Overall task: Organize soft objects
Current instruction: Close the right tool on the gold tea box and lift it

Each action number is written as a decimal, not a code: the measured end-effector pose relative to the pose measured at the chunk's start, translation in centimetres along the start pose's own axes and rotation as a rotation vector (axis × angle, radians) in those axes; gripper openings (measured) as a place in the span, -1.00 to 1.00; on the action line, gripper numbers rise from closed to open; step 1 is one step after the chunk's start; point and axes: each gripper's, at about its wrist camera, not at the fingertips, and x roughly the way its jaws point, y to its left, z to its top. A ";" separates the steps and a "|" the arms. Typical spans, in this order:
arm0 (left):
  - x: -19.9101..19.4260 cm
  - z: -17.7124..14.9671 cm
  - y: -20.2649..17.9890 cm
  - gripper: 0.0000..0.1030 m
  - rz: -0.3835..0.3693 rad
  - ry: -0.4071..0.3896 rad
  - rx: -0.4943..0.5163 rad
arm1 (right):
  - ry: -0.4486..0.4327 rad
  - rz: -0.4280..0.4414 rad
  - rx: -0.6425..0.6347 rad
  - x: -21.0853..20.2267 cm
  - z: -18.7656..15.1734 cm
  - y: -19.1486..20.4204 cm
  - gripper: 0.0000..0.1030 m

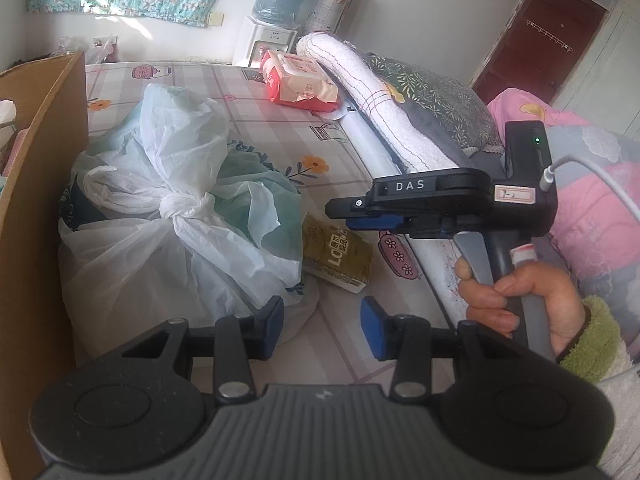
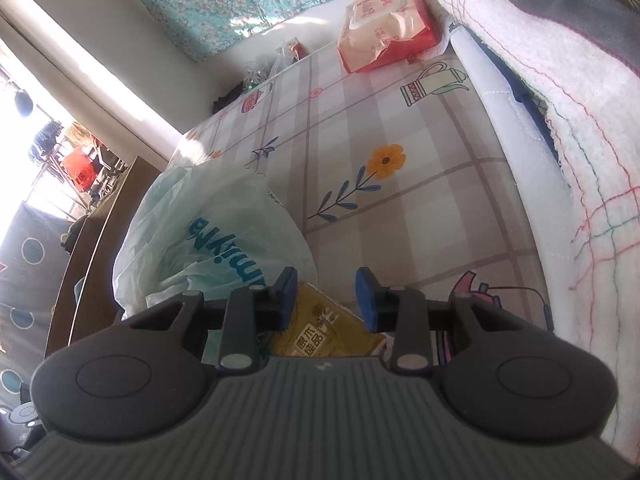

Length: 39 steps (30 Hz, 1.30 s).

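Yellow tissue pack point(image 1: 340, 258), soft and flat, lies on the patterned bed sheet point(image 1: 256, 128), its left end tucked under the knotted white plastic bag point(image 1: 172, 216). Left wrist view: the left gripper point(image 1: 322, 326) stands ahead of and below the pack, jaws parted with nothing between the blue pads; the pack lies just beyond and slightly right of its fingertips, long axis running diagonally from upper left to lower right. The right gripper point(image 1: 362, 222) shows side-on above the pack's right end, pointing left toward it, held by a hand point(image 1: 520, 304) in a green sleeve; its pads appear apart from the pack and its jaws part-open on nothing. A cardboard box wall point(image 1: 40, 184) bounds the bag on the left. Right wrist view: the right gripper point(image 2: 326, 294) hangs directly over the pack point(image 2: 324, 332), which lies beneath and just behind the fingertips, partly hidden by the gripper body; the jaws are released, straddling nothing yet. The bag point(image 2: 208, 232) presses against the pack's left side. A red-and-white wipes pack point(image 2: 384, 28) lies well apart at the far end of the bed. Judgement: the right gripper is nearer and better aligned for the pick; the bag overlap is the likely snag.
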 end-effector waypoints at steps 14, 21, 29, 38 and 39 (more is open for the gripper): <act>3.1 -0.9 -2.2 0.01 -0.016 0.086 0.078 | 0.059 0.082 0.173 -3.6 -5.9 -1.6 -0.37; 4.9 -0.4 -4.0 0.13 0.045 0.086 0.155 | 0.103 0.095 0.177 -2.7 -5.5 -2.2 -0.37; 7.5 0.3 -4.2 0.13 0.070 0.146 0.158 | 0.116 0.208 0.273 -2.5 -5.6 -4.9 -0.46; 9.0 0.5 -4.1 0.13 0.074 0.170 0.153 | 0.117 0.243 0.307 -2.3 -5.7 -5.6 -0.51; 9.0 0.6 -4.1 0.13 0.072 0.170 0.153 | 0.116 0.241 0.304 -2.4 -5.7 -5.5 -0.50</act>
